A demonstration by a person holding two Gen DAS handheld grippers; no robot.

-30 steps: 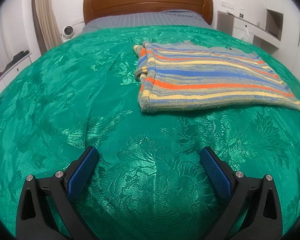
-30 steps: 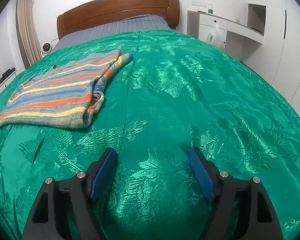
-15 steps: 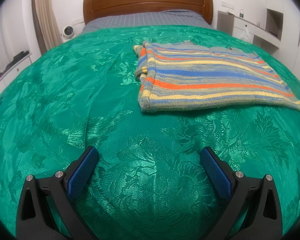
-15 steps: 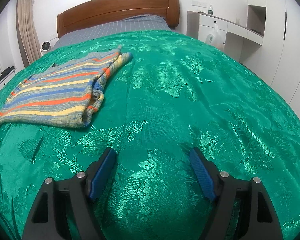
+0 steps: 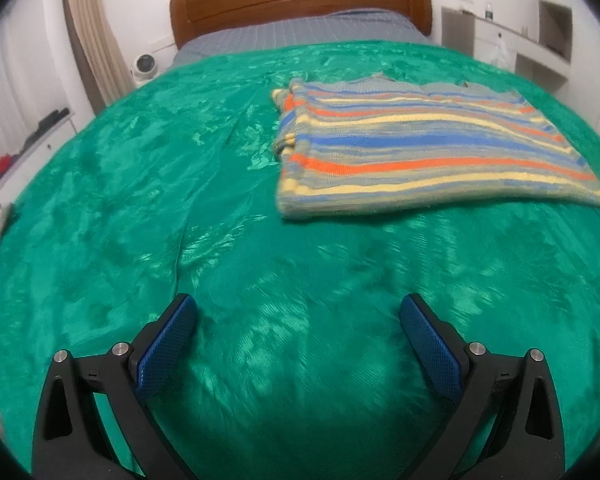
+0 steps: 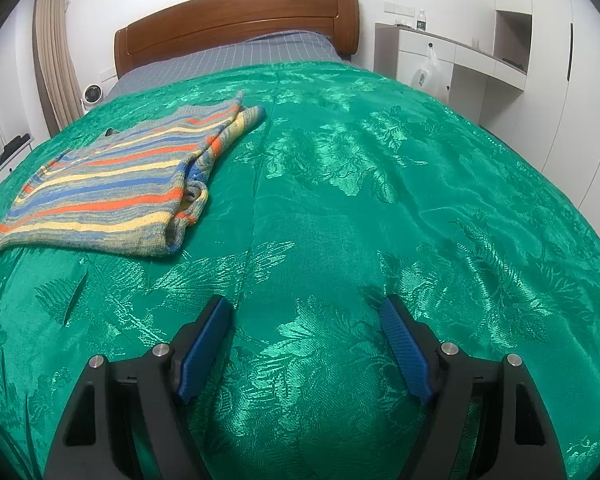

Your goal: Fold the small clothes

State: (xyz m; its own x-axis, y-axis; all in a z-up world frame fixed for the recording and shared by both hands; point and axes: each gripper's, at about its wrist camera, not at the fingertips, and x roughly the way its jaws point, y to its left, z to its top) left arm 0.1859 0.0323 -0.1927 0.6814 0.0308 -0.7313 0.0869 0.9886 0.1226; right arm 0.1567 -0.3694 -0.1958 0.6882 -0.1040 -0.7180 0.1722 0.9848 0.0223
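Observation:
A striped knit garment [image 5: 420, 152] in blue, orange, yellow and grey lies folded flat on the green bedspread [image 5: 180, 200]. In the left wrist view it is up and to the right of my left gripper [image 5: 296, 312], which hangs open over bare cloth with nothing between its blue pads. In the right wrist view the same garment [image 6: 112, 188] lies at the far left, its sleeve edge bunched at the right side. My right gripper [image 6: 306, 312] stands open above the green bedspread [image 6: 380, 200], well apart from the garment.
A wooden headboard [image 6: 236, 24] and grey checked sheet [image 6: 228, 60] lie at the bed's far end. White cabinets [image 6: 460, 64] with a hanging plastic bag stand to the right. A curtain [image 5: 92, 40] and a small white fan [image 5: 144, 66] are at the left.
The left wrist view has shifted slightly and blurred; the garment sits a little lower in it. The right wrist view is nearly the same. Both grippers stay open.

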